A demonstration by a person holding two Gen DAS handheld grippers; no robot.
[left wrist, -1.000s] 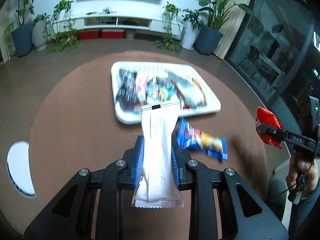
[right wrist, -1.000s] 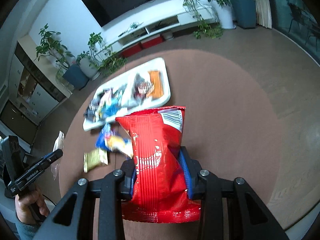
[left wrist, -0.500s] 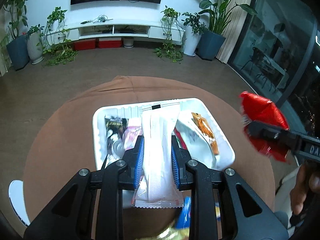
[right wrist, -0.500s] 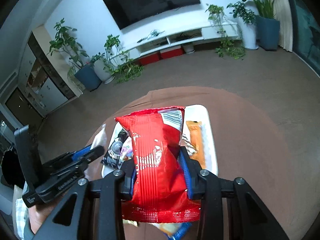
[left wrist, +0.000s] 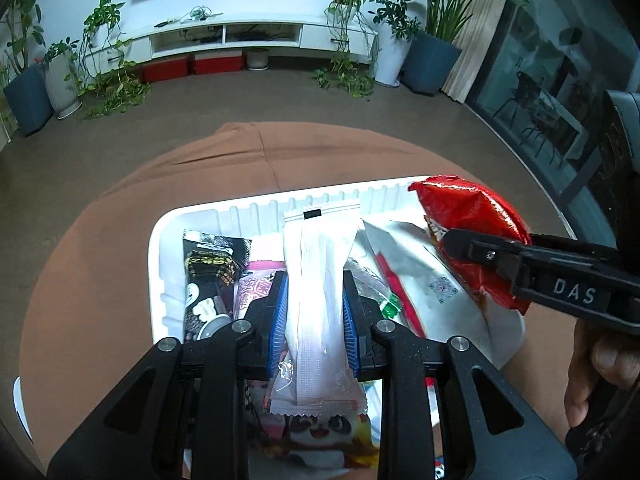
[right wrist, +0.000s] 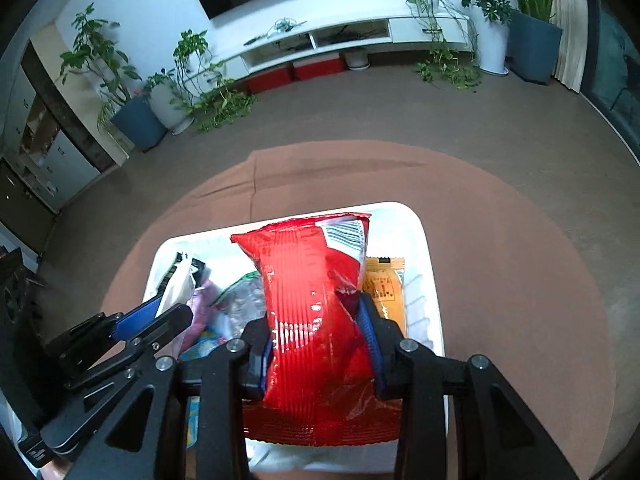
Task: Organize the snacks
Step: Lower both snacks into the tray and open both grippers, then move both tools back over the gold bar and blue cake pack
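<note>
White packet (left wrist: pixel 316 280): we see it pinched between the left gripper (left wrist: pixel 314 312) pads, hanging over the white tray (left wrist: pixel 158 248).
Red bag (right wrist: pixel 316 320): clamped in the right gripper (right wrist: pixel 318 344), also above the tray (its right half).
Tray contents: black packet (left wrist: pixel 210 272), orange packet (right wrist: pixel 384 288).
Table (left wrist: pixel 92 248): brown cloth, round.

A round worktop (left wrist: pixel 100 248) under a creased brown cloth (right wrist: pixel 500 264) carries a white ribbed tray (left wrist: pixel 156 264) filled with snack packets.
</note>
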